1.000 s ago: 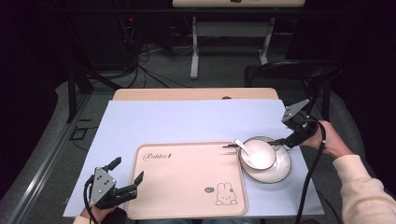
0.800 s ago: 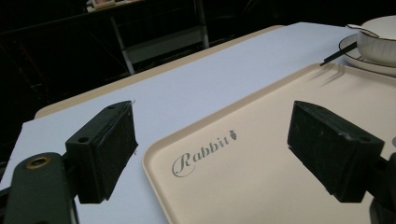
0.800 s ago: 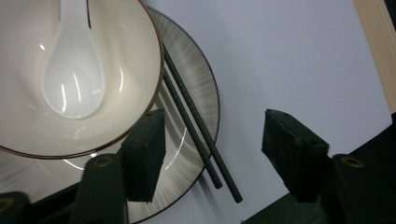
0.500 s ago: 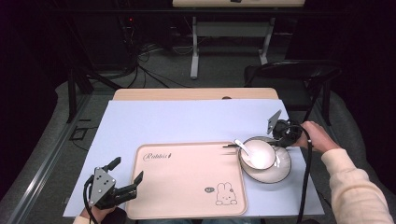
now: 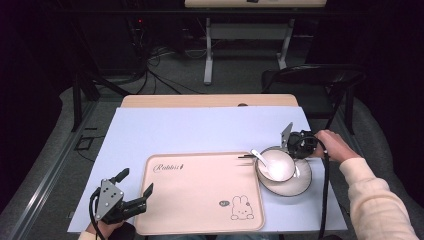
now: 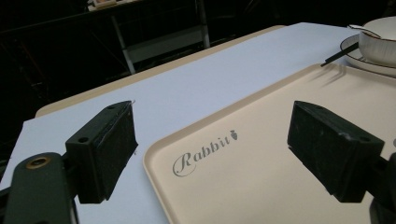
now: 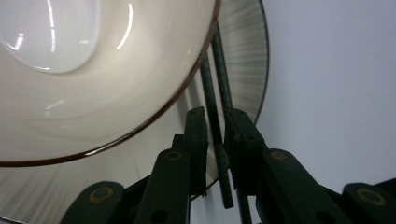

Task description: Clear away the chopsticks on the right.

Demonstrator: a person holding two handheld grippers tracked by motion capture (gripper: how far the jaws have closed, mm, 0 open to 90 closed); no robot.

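Dark chopsticks (image 7: 215,100) lie on the plate (image 5: 300,182) beside the bowl (image 5: 276,165), and our right tongs (image 7: 215,140) have narrowed around them though no lift shows yet; left tongs (image 5: 136,187) wait wide at the tray's (image 5: 200,200) corner; earlier the right tongs stood farther from the bowl.

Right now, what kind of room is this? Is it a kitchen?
Probably not a kitchen, more likely a studio or lab for recording. The table sits in a dark room with cables on the floor, and a hand-held gripper works at a bowl.
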